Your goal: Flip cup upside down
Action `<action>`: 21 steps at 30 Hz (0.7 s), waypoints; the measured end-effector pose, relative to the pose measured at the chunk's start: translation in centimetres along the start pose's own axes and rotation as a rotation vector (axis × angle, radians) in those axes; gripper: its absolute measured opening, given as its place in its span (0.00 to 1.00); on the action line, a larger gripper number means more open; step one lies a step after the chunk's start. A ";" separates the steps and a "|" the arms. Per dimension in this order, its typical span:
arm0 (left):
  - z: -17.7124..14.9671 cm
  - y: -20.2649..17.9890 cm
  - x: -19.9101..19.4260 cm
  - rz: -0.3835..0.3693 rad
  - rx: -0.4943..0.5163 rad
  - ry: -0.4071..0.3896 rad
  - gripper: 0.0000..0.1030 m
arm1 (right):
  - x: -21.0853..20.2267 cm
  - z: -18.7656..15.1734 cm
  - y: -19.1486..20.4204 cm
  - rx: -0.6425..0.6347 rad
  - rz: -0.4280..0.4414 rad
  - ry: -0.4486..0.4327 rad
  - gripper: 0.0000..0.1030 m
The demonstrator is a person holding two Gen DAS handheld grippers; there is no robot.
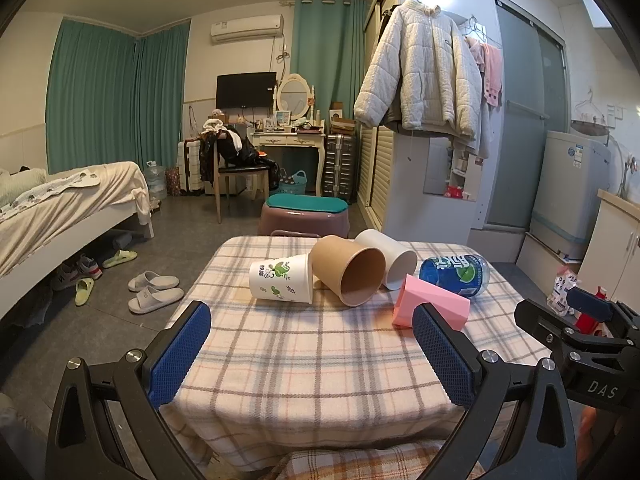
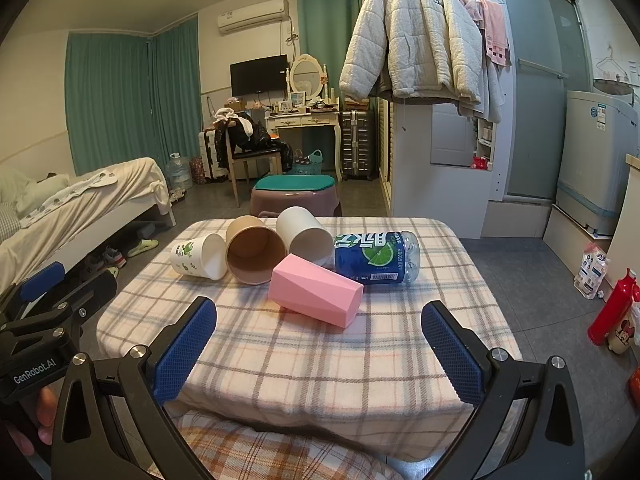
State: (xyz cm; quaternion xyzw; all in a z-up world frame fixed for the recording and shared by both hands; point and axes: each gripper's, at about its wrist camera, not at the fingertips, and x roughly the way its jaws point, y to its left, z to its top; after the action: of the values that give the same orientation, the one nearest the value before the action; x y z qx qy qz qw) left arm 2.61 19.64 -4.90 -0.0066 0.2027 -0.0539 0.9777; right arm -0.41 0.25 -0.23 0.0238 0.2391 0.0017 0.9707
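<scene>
Several cups lie on their sides on the plaid-covered table (image 1: 320, 360) (image 2: 320, 360): a white cup with green leaf print (image 1: 282, 282) (image 2: 198, 256), a brown paper cup (image 1: 346, 270) (image 2: 254, 250), a plain white cup (image 1: 386, 258) (image 2: 306, 236) and a pink faceted cup (image 1: 430, 306) (image 2: 316, 290). My left gripper (image 1: 312, 350) is open and empty over the table's near edge. My right gripper (image 2: 320, 352) is open and empty, just short of the pink cup.
A blue drink bottle (image 1: 456, 274) (image 2: 378, 256) lies on its side behind the pink cup. A stool with a green cushion (image 1: 304, 214) stands past the table. A bed (image 1: 60, 208) is at the left, a red flask (image 2: 612, 308) on the floor at the right.
</scene>
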 end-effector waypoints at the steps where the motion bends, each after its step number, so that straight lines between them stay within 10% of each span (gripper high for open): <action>1: 0.0 0.0 0.0 0.000 0.001 0.000 1.00 | 0.3 -0.3 0.1 0.000 0.002 0.000 1.00; 21: 0.0 -0.2 -0.1 -0.002 0.000 0.002 1.00 | 0.3 -0.4 0.2 0.001 0.002 0.003 1.00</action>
State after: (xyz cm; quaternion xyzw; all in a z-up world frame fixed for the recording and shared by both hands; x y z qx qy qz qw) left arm 2.46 19.41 -4.85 -0.0066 0.2037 -0.0550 0.9775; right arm -0.36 0.43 -0.69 0.0247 0.2405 0.0027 0.9703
